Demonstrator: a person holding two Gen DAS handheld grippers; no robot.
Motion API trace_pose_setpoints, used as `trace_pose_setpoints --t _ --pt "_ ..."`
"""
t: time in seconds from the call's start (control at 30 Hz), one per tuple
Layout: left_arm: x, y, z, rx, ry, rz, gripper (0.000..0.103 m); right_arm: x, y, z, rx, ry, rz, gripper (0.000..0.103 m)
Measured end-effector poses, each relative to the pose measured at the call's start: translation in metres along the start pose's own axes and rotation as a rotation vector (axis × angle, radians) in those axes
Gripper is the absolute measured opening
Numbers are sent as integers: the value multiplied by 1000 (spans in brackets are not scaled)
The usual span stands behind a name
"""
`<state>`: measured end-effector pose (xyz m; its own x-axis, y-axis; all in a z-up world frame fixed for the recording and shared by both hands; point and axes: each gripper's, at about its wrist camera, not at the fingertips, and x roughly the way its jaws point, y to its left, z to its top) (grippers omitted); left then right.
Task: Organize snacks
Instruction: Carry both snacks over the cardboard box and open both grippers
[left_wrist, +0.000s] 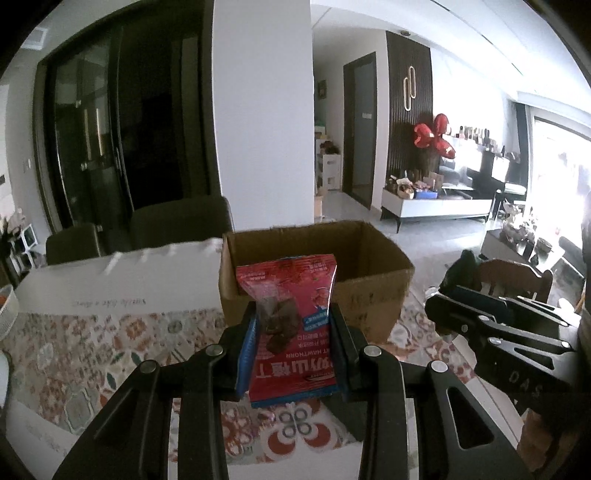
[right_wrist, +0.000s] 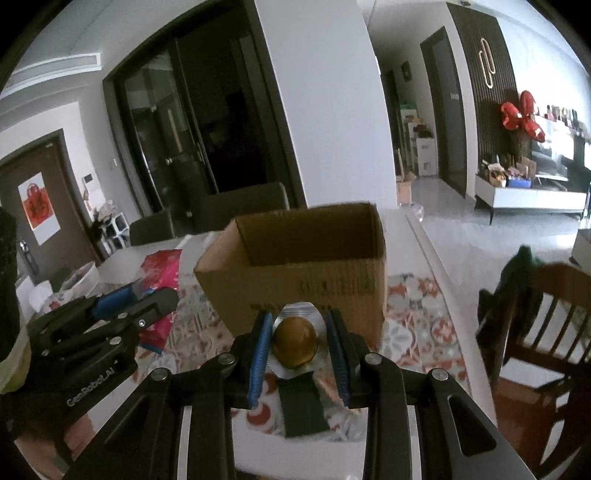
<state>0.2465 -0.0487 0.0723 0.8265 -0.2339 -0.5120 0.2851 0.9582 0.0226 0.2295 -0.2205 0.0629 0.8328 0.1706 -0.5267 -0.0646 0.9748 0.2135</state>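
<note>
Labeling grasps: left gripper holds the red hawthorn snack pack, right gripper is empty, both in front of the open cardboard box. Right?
Not quite. The right gripper isn't empty: the right wrist view shows it shut on a vacuum-packed brown egg. The rest stands: the left gripper holds the red hawthorn snack pack, both in front of the open cardboard box.
</note>
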Motion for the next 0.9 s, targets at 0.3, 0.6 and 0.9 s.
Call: trace_pose_setpoints --t 0.3,0.6,0.9 --pt "22 7 33 21 -20 4 35 17 -1 38 -36 -34 2 32" --pt "65 12 57 31 25 -10 35 47 -9 68 -51 -21 5 32" --pt "119 17 67 8 125 -40 35 93 -22 81 -43 49 -4 32"
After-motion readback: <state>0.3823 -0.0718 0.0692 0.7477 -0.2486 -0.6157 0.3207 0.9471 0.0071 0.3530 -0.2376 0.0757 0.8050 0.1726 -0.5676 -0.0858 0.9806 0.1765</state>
